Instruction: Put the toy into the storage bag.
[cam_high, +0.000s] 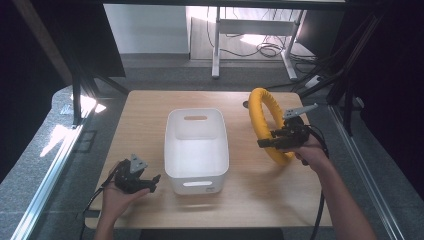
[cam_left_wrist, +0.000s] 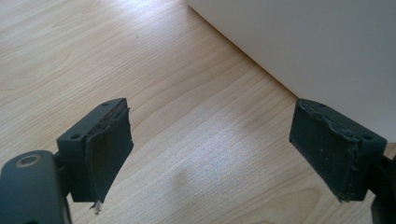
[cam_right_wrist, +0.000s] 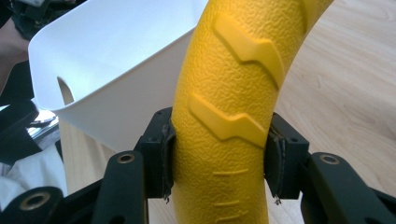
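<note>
A yellow textured ring (cam_high: 262, 120) stands on edge at the table's right side, with my right gripper (cam_high: 274, 142) shut on its lower part. In the right gripper view the jaws press both sides of the yellow ring (cam_right_wrist: 224, 107), and the white bin (cam_right_wrist: 112, 60) lies behind it. The white plastic bin (cam_high: 196, 150) sits at the table's middle with nothing visible inside. My left gripper (cam_high: 150, 182) rests low at the front left, beside the bin's near left corner. Its jaws stand wide apart over bare wood, and its pads (cam_left_wrist: 109, 149) hold nothing.
The wooden table (cam_high: 145, 107) has free surface behind and in front of the bin. Dark frame legs (cam_high: 77, 95) and cables stand around it. A white desk frame (cam_high: 217, 45) stands on the floor beyond the far edge.
</note>
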